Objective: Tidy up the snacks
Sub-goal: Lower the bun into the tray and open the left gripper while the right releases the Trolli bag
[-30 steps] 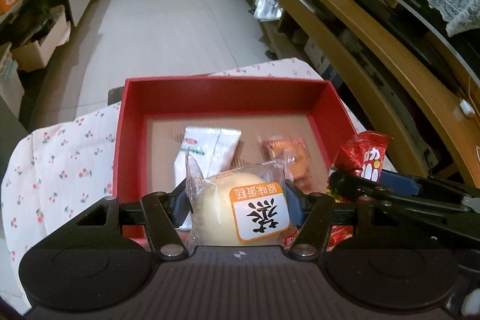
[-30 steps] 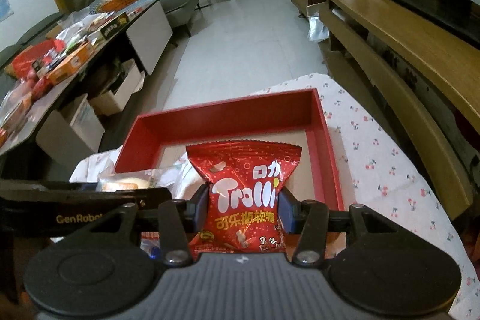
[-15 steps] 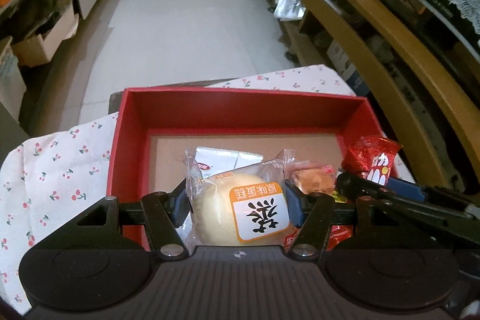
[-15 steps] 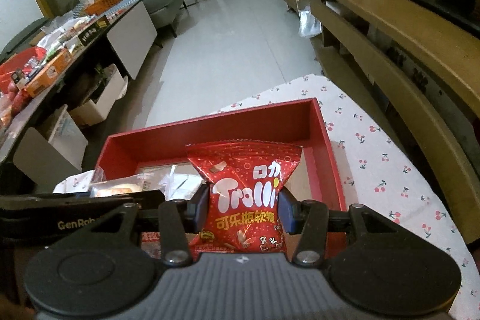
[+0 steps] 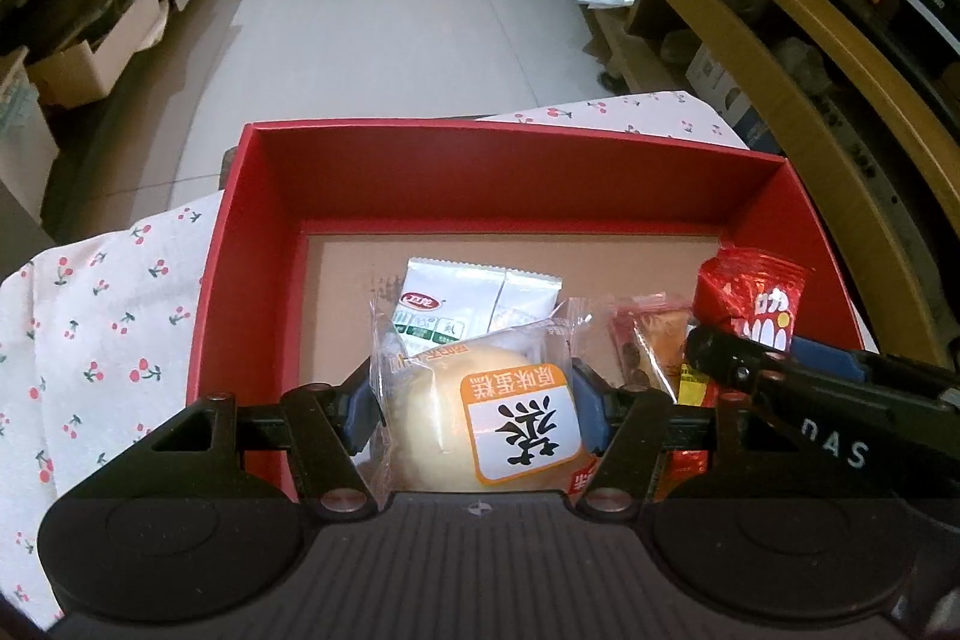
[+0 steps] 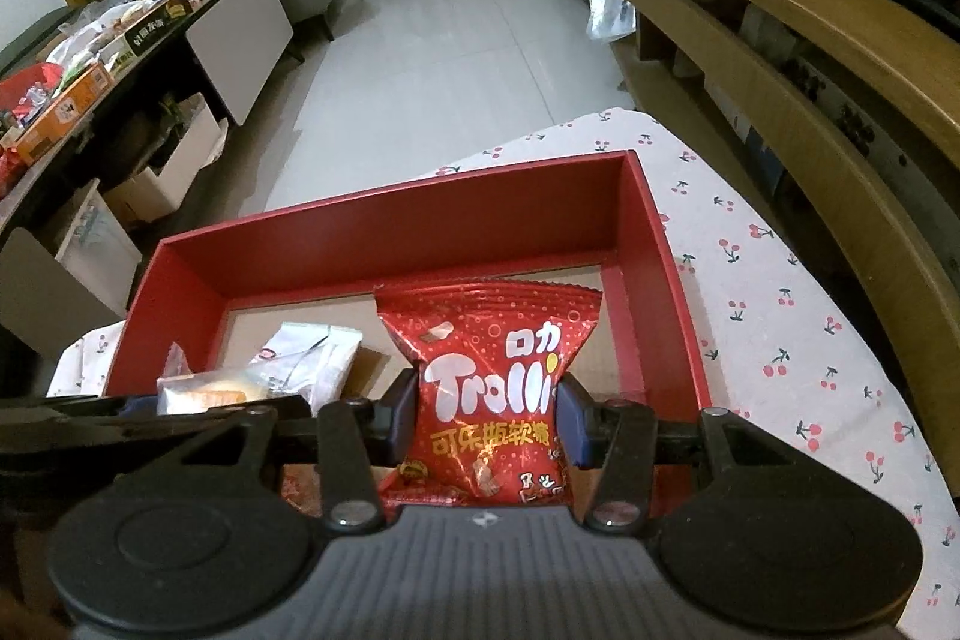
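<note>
Step in hand: two snacks are being carried over the red cardboard box [image 5: 252,244] on the cherry-print tabletop [image 6: 774,316].
Left gripper [image 5: 477,409]: jaws clamped on a clear-wrapped round sponge cake [image 5: 480,418].
Right gripper [image 6: 486,421]: jaws narrow, pinching a red Trolli gummy packet [image 6: 489,370].
Next move: both are to be lowered onto bare box floor, then released.
Box contents: a white-green sachet [image 5: 462,307] and an orange-red packet [image 5: 651,340].
</note>
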Demonstrator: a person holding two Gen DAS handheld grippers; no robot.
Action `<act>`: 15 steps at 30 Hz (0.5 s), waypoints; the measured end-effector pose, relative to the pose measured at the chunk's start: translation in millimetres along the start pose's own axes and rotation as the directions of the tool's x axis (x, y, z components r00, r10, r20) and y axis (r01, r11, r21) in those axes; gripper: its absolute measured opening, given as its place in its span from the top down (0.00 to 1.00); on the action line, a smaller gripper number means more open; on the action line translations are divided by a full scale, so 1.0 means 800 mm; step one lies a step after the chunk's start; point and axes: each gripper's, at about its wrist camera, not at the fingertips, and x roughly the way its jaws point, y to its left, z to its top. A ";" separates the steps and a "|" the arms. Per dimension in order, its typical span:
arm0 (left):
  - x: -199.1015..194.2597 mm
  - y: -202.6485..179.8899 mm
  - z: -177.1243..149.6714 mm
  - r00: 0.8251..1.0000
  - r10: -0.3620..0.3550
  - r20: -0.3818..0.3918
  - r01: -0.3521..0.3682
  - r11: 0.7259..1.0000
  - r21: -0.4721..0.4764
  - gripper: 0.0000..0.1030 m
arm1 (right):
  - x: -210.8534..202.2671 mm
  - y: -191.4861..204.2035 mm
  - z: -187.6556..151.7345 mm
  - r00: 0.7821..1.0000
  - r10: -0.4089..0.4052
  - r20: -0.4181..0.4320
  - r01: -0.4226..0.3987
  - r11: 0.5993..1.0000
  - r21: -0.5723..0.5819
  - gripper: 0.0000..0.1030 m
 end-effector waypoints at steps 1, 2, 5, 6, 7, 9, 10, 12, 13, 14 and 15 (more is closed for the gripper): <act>0.000 -0.001 -0.001 1.000 0.001 0.000 -0.001 1.000 0.002 0.32 | 0.001 0.000 0.000 1.000 -0.006 -0.001 0.006 1.000 0.000 0.53; 0.000 -0.003 -0.001 1.000 0.005 0.001 -0.005 1.000 0.004 0.32 | 0.003 0.000 -0.001 1.000 -0.008 -0.003 0.008 1.000 0.001 0.53; 0.001 -0.004 0.000 1.000 0.013 0.002 -0.013 1.000 0.008 0.31 | 0.006 0.000 -0.001 1.000 -0.014 -0.008 0.014 1.000 -0.001 0.52; 0.001 -0.004 0.000 1.000 0.012 0.000 -0.012 1.000 0.008 0.31 | 0.006 0.000 0.000 1.000 -0.014 -0.008 0.014 1.000 -0.004 0.52; 0.001 -0.004 0.000 1.000 0.012 -0.001 -0.012 1.000 0.006 0.30 | 0.006 0.000 0.000 1.000 -0.018 -0.005 0.018 1.000 -0.005 0.52; 0.001 -0.004 0.000 1.000 0.016 -0.001 -0.016 1.000 0.009 0.29 | 0.007 0.000 -0.001 1.000 -0.027 -0.006 0.027 1.000 -0.012 0.51; 0.002 -0.005 -0.001 1.000 0.019 0.000 -0.019 1.000 0.012 0.28 | 0.008 0.000 -0.001 1.000 -0.029 -0.005 0.029 1.000 -0.011 0.51; 0.001 -0.005 -0.001 1.000 0.025 0.003 -0.025 1.000 0.017 0.28 | 0.008 -0.001 -0.001 1.000 -0.029 -0.007 0.029 1.000 -0.008 0.50; 0.001 -0.006 -0.001 1.000 0.027 0.004 -0.028 0.999 0.019 0.27 | 0.007 -0.001 0.000 1.000 -0.031 -0.005 0.031 1.000 -0.007 0.50; 0.001 -0.006 0.000 1.000 0.030 0.005 -0.030 0.999 0.020 0.26 | 0.007 -0.001 0.000 0.999 -0.032 -0.004 0.032 0.999 -0.008 0.50; 0.000 -0.006 -0.001 0.999 0.034 0.008 -0.034 0.999 0.021 0.25 | 0.006 -0.001 0.000 0.999 -0.034 -0.001 0.034 0.999 -0.011 0.49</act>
